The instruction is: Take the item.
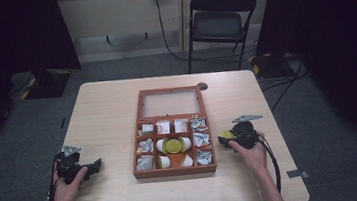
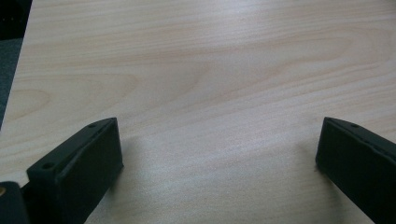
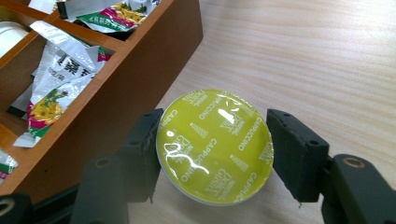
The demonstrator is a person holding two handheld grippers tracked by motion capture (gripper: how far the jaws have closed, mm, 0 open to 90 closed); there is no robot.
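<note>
A round coffee capsule (image 3: 215, 145) with a glossy yellow-green foil lid sat clamped between the two black fingers of the right gripper (image 3: 215, 149), their padded blocks pressing its rim on either side. The lid, slightly domed and catching the light, carried the word "CAPPUCCINO" printed several times in white; smaller white lettering beside it was too fine to read. In the high view the capsule (image 1: 226, 135) showed as a yellow spot at the tip of the right gripper (image 1: 230, 136), just beside the right wall of the wooden box (image 1: 174, 171) and above the tabletop (image 1: 108, 118) of pale wood-grain laminate.

The box, reddish-brown with a hinged, glass-paned lid (image 1: 170, 103) standing open behind it, was split by thin wooden dividers into small compartments. Crinkled silver foil sachets (image 3: 60, 79) printed in green, pink and yellow filled the cells nearest the right gripper; their dark lettering could not be made out. Another yellow-lidded capsule (image 1: 173, 145) lay in the middle cell between white pods.

Well apart, near the left front corner, the left gripper (image 1: 93, 166) rested with its matte black fingers (image 2: 79, 163) spread wide over bare tabletop, holding nothing.
</note>
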